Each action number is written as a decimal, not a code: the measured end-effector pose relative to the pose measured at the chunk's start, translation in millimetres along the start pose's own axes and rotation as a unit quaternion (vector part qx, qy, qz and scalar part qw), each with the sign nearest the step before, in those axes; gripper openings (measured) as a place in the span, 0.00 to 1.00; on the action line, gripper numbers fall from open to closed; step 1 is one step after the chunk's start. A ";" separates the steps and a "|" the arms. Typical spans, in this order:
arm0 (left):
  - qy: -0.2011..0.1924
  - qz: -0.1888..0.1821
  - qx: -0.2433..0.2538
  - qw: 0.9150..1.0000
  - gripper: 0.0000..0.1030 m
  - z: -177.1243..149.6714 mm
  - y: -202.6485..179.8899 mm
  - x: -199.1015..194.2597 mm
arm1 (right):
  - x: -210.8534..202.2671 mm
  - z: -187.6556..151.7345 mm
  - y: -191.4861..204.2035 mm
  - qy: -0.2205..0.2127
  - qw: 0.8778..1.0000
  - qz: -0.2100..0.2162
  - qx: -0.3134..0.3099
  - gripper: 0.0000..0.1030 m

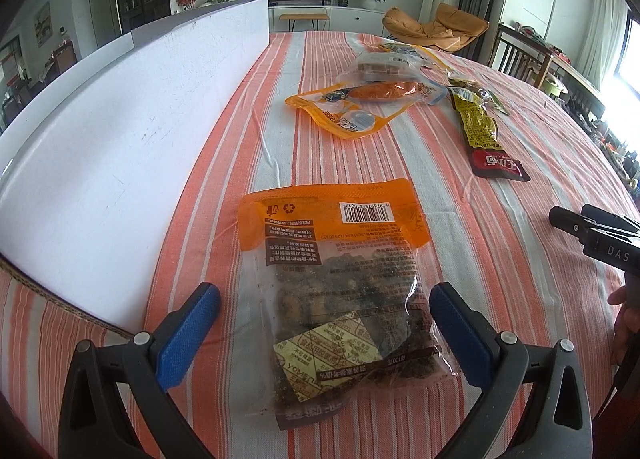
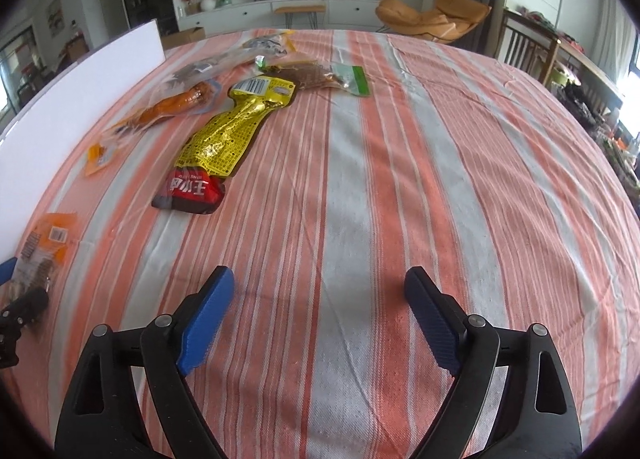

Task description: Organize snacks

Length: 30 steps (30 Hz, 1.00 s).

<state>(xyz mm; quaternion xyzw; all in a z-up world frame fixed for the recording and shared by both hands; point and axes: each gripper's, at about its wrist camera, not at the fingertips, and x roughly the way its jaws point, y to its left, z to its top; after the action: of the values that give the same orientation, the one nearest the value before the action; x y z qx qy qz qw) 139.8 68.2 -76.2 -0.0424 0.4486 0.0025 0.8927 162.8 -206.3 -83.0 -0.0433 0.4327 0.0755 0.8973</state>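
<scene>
Snack packets are seen spread over a striped orange, white and grey tablecloth (image 2: 400, 187). Nearest the left gripper (image 1: 324, 319) lies an orange-topped clear pouch (image 1: 336, 279) of dark, crumbly pieces, flat on the cloth, its long axis running away from the camera, the orange barcode end pointed toward the far side and the clear end toward the gripper. A printed sachet (image 1: 324, 355) is visible inside it, near the close end. The left jaws are spread wide on either side of the pouch's near end, and whether the pads touch it cannot be told. Along the left, a white board (image 1: 120, 139) is stood upright just beside the pouch. Farther off, a yellow and red packet (image 2: 216, 143) is laid lengthwise at a slant, red end toward the cameras, yellow barcode end away. Beyond it, an orange pouch holding an orange-brown piece (image 1: 360, 103), a clear pack of brown blocks (image 1: 380, 67) and a green-edged pack (image 2: 340, 79) are clustered near one another. The right gripper (image 2: 320, 319) is held over bare cloth, jaws parted wide with nothing between them, well apart from the packets.
</scene>
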 end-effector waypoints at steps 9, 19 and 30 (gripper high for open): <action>0.000 0.000 0.000 1.000 1.00 -0.6 0.4 -0.3 | -0.2 -0.5 0.5 0.000 1.000 0.000 0.000 0.87; 0.000 0.000 0.000 1.000 1.00 -0.9 0.3 -0.2 | -1.8 1.3 -1.9 0.008 1.000 0.017 -0.008 0.86; 0.000 0.000 0.001 1.000 1.00 -0.6 -0.2 0.1 | 19.1 82.5 20.4 0.050 0.994 0.089 -0.045 0.86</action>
<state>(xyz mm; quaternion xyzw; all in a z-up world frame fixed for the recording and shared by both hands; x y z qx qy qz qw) 139.4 68.0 -76.6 -0.0421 0.4485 0.0019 0.8928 234.6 -172.6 -46.9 -0.0487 0.4757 0.1719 0.8612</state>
